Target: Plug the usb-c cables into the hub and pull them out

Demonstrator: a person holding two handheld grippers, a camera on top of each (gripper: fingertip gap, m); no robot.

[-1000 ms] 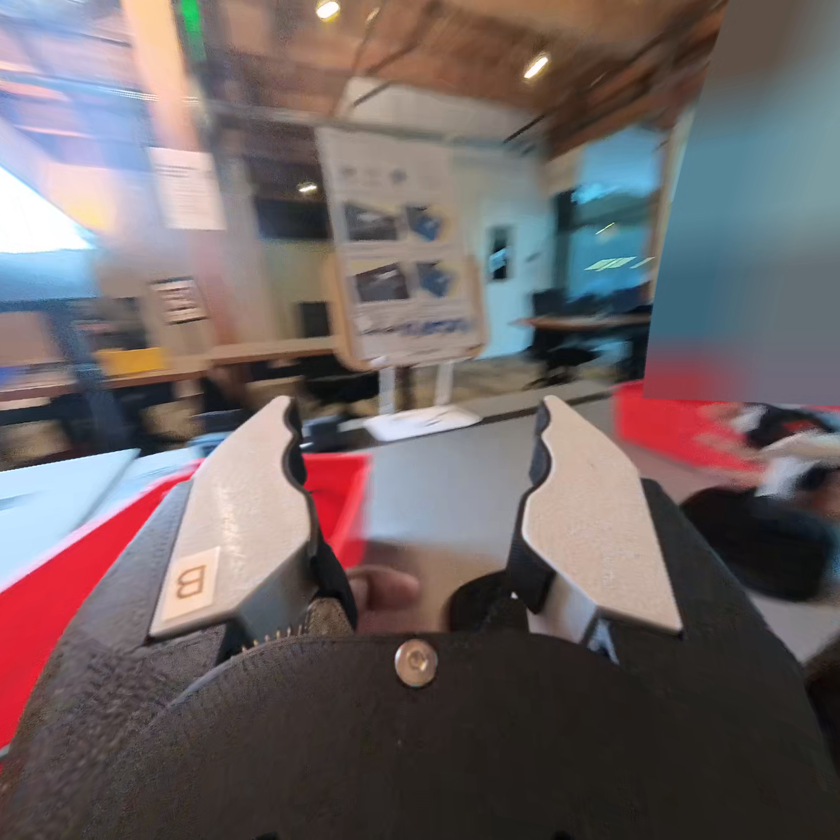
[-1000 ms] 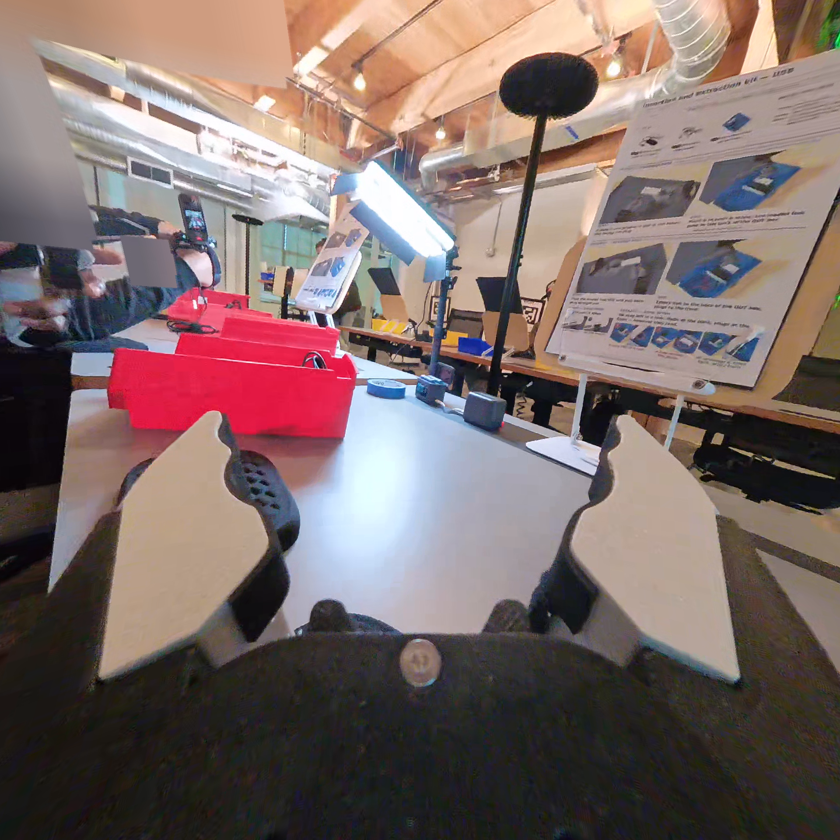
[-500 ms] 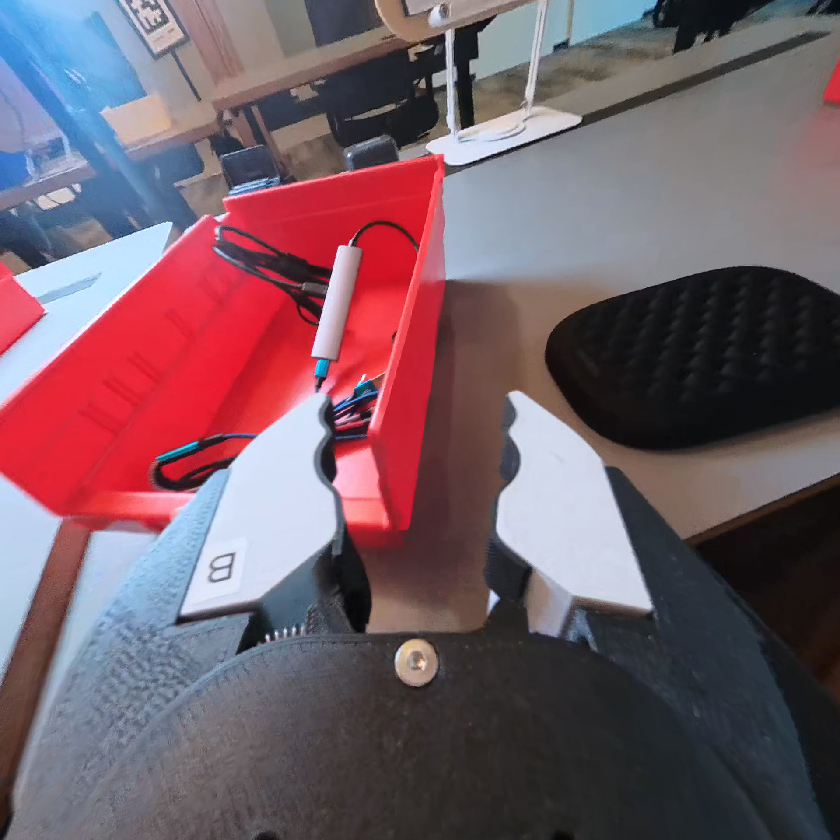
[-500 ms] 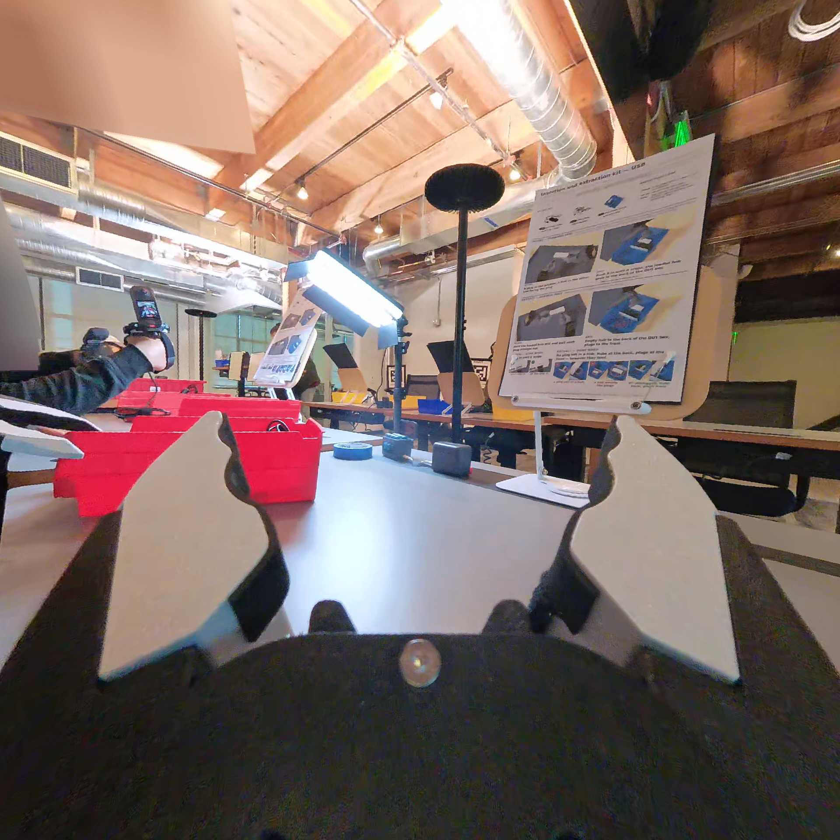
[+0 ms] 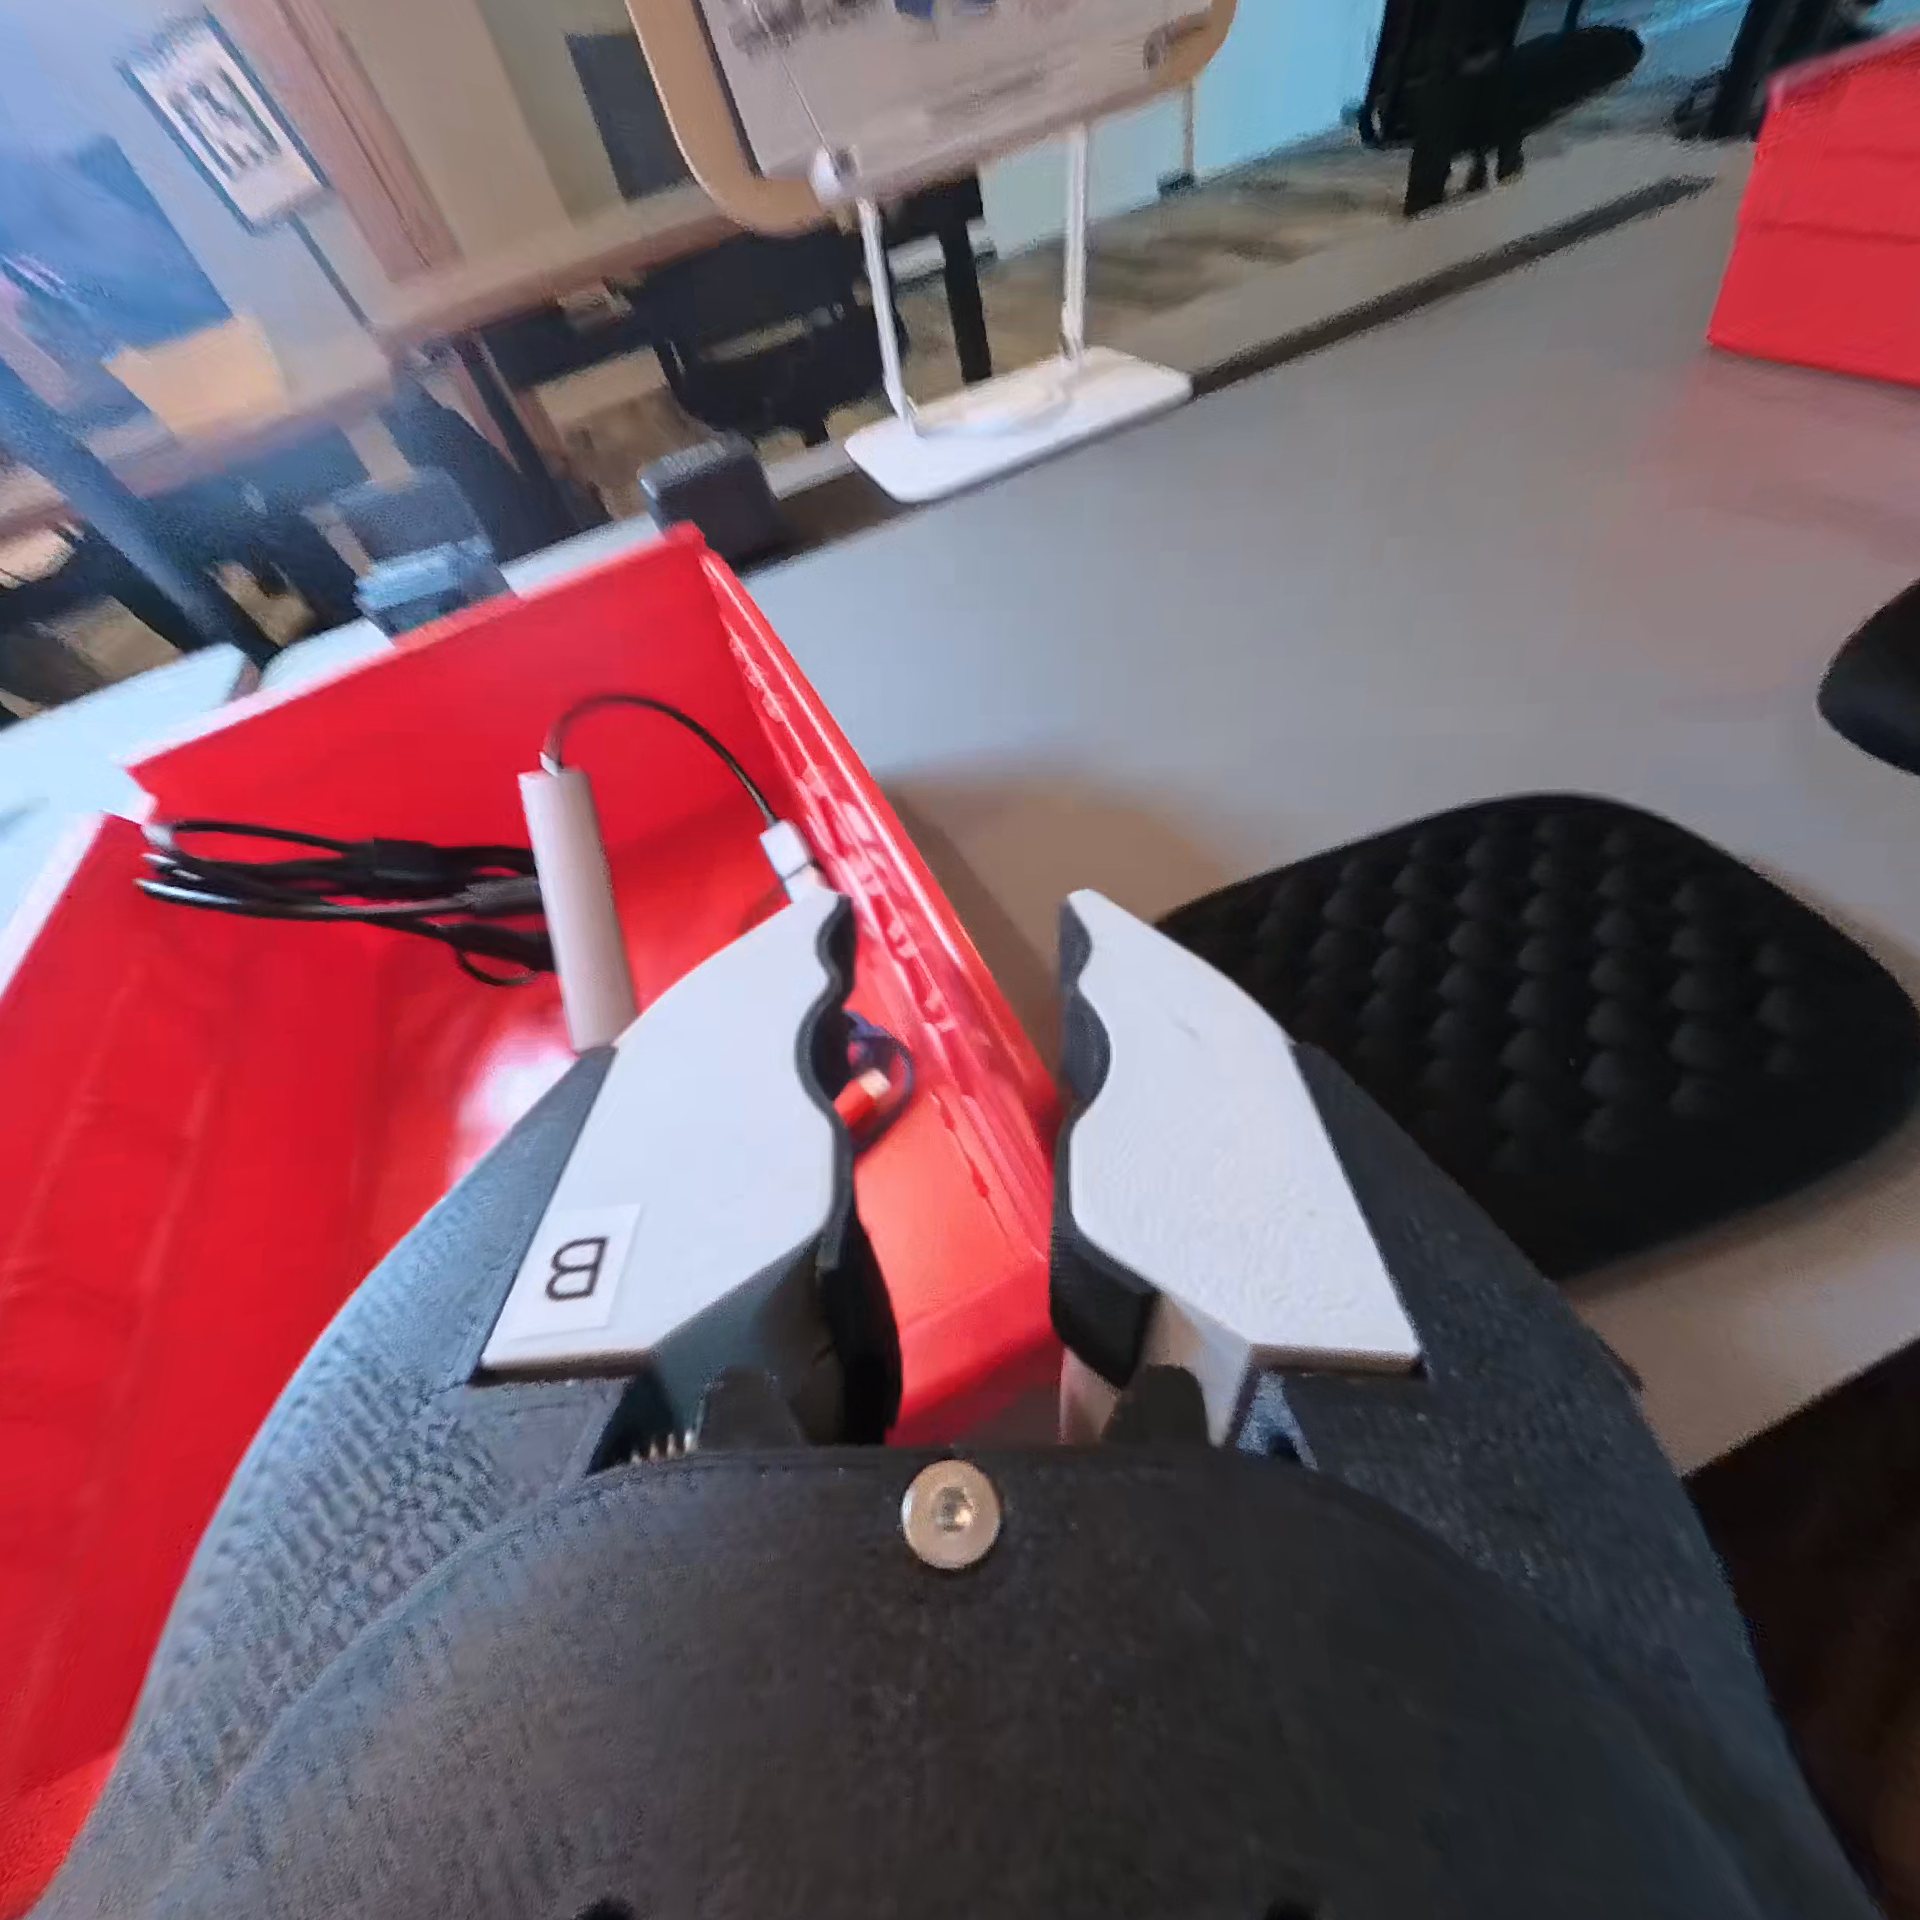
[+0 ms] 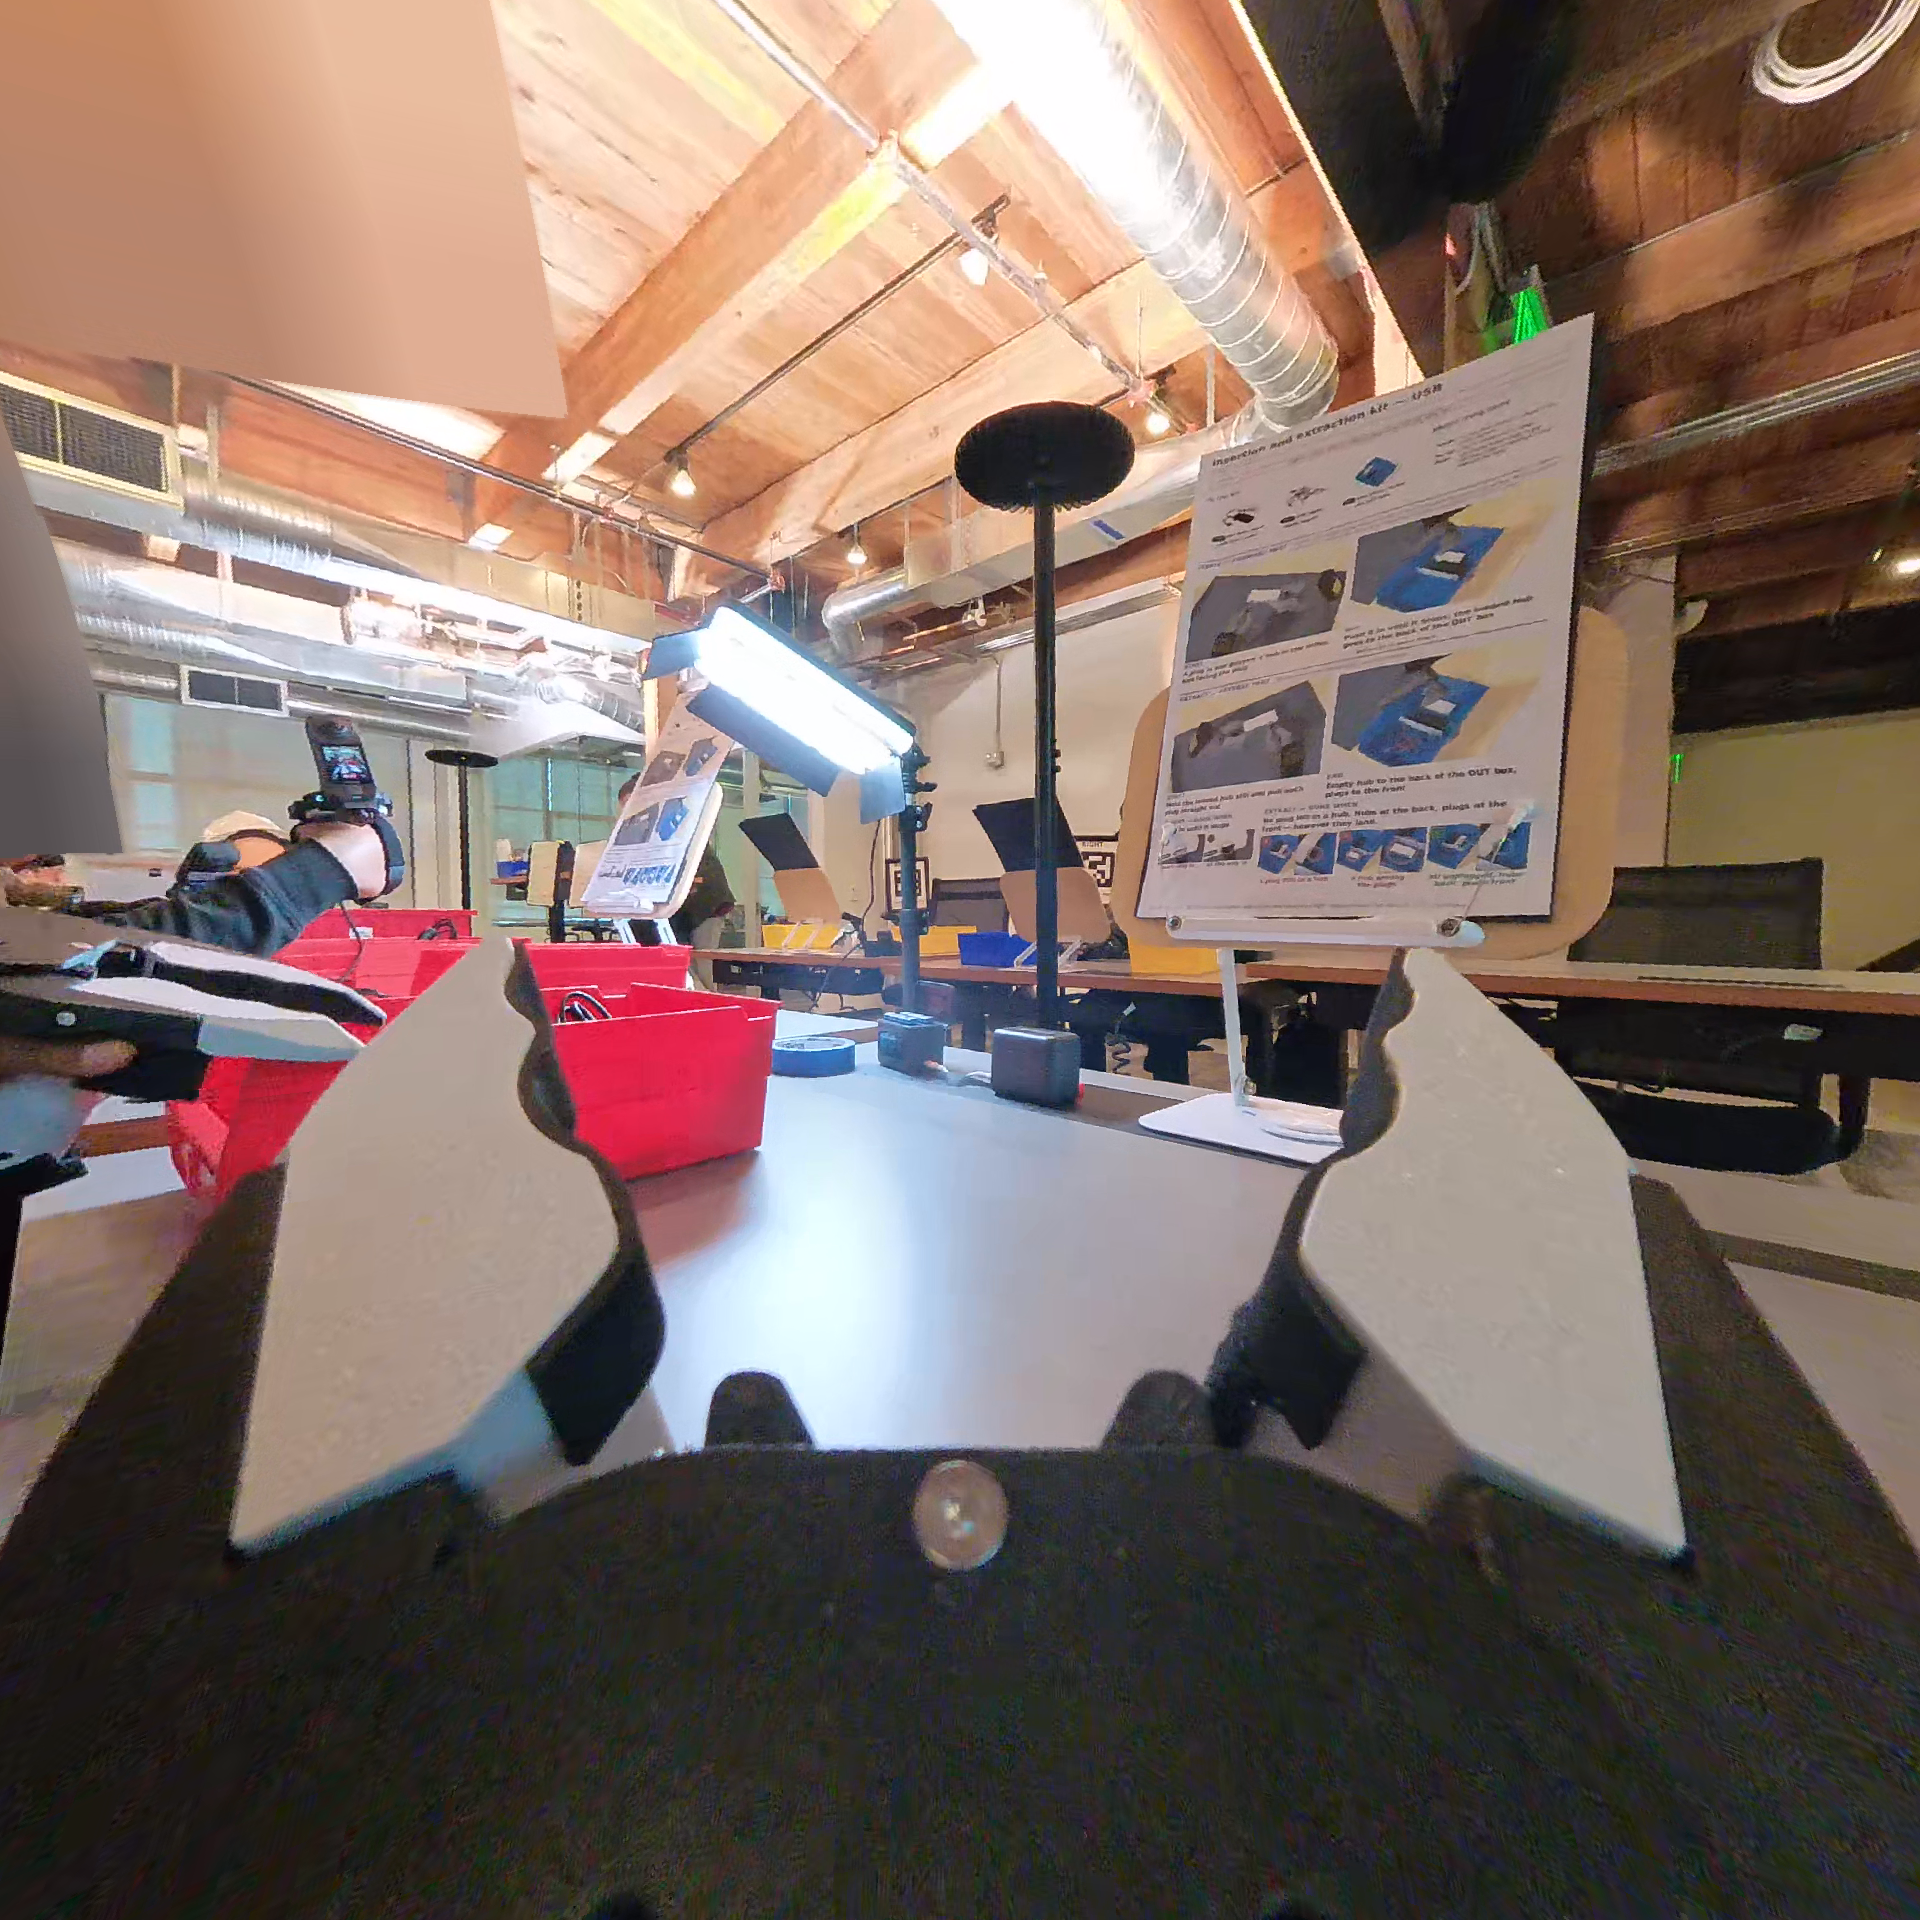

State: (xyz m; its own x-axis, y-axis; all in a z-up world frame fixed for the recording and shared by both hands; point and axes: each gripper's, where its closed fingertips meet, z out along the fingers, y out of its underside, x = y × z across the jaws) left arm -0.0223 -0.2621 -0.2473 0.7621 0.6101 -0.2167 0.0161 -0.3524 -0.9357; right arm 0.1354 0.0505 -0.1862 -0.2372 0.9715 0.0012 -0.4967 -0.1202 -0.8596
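Note:
A red bin stands on the grey table at the left of the left wrist view. In it lie a slim pale hub with a short black lead to a white plug, a bundle of black cables, and a red and blue cable. My left gripper is open and empty, straddling the bin's right wall from above. My right gripper is wide open and empty, low over the table. The right wrist view shows the bin ahead to the left, with the left gripper over it.
A black bumpy mat lies right of the bin near the table's front edge. An instruction board on a white stand stands at the back. A blue tape roll, small dark boxes and a light stand sit along the far edge. More red bins stand far right. Measured from the fingertips, the slim pale hub is 15 centimetres or so from the left gripper and 45 centimetres from the right.
My left gripper has swung down from facing the room and moved in over the red bin's right wall, its jaws a little narrower. The right view has stayed low, and the left gripper has come into it.

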